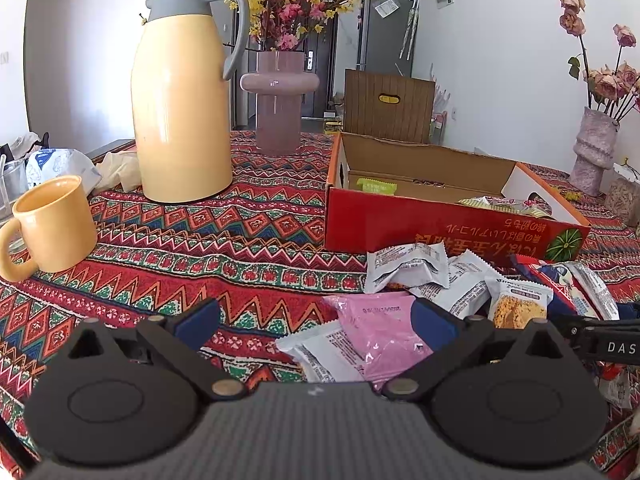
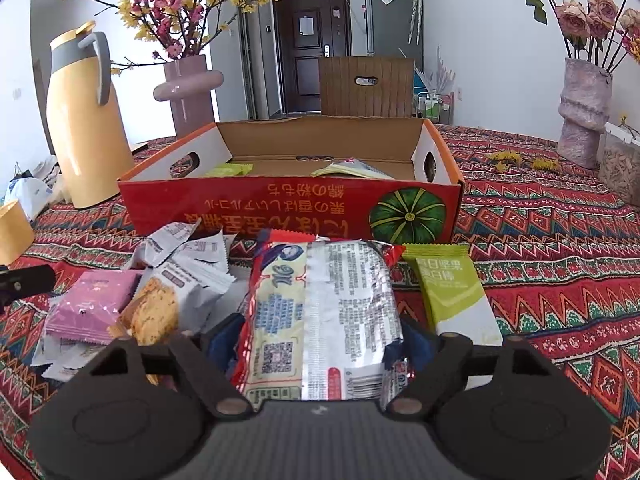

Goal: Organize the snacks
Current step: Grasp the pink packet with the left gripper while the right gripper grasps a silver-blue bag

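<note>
A table covered with a red zigzag-patterned cloth (image 1: 192, 248) fills the lower half of both views, with white walls and a dark door beyond. At the bottom of the right wrist view, the right gripper (image 2: 318, 344) pinches a large red and silver snack packet (image 2: 324, 312), its blue pads pressed against the packet's two sides. Just right of it lies a green snack bar (image 2: 452, 288); at centre left a pink packet (image 2: 94, 304) and a pile of white wrappers (image 2: 192, 268) overlap. At the bottom of the left wrist view, the left gripper (image 1: 316, 322) is spread wide above the cloth, nothing between its fingers; its right pad sits over the pink packet's edge. Behind the pile, mid-frame, stands the open red cardboard box (image 2: 288, 204), already holding a few packets. A yellow mug (image 1: 52, 228) sits at far left. Farther back, upper left, stand a yellow thermos jug (image 1: 180, 100) and a mauve vase (image 1: 278, 104) of flowers.
</note>
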